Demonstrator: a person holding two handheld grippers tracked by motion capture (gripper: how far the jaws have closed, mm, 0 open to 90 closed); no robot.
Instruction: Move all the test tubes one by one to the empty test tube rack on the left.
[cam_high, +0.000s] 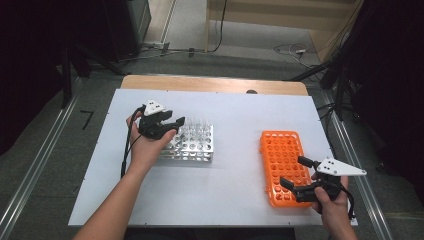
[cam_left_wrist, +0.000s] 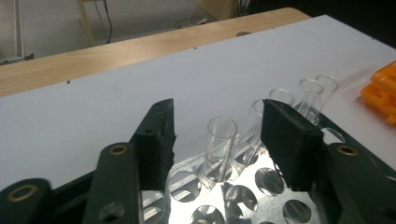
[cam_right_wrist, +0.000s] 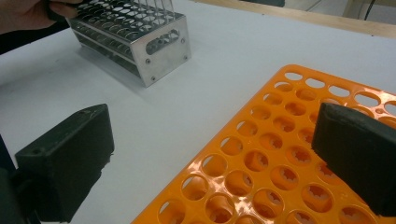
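On the white table, two racks are set well apart: a metal rack on the left side with a row of clear glass tubes standing along its far edge, and an orange plastic rack on the right whose holes are all seen to be empty. The work is judged to be the moving of tubes from the metal rack to the orange one, and it appears to be at its very start, since nothing has yet been placed in the orange rack and no tube is carried. The left gripper is held over the metal rack with its jaws spread partway on either side of the nearest tube; the pads are seen apart from the glass, so no grip is made yet. The right gripper is held wide open over the near end of the orange rack, with nothing between its jaws. The tubes are seen as thin, transparent, open-topped cylinders, upright or slightly leaning in their holes; their exact number is hard to count, perhaps five or six. Every tube is judged still to be moved.
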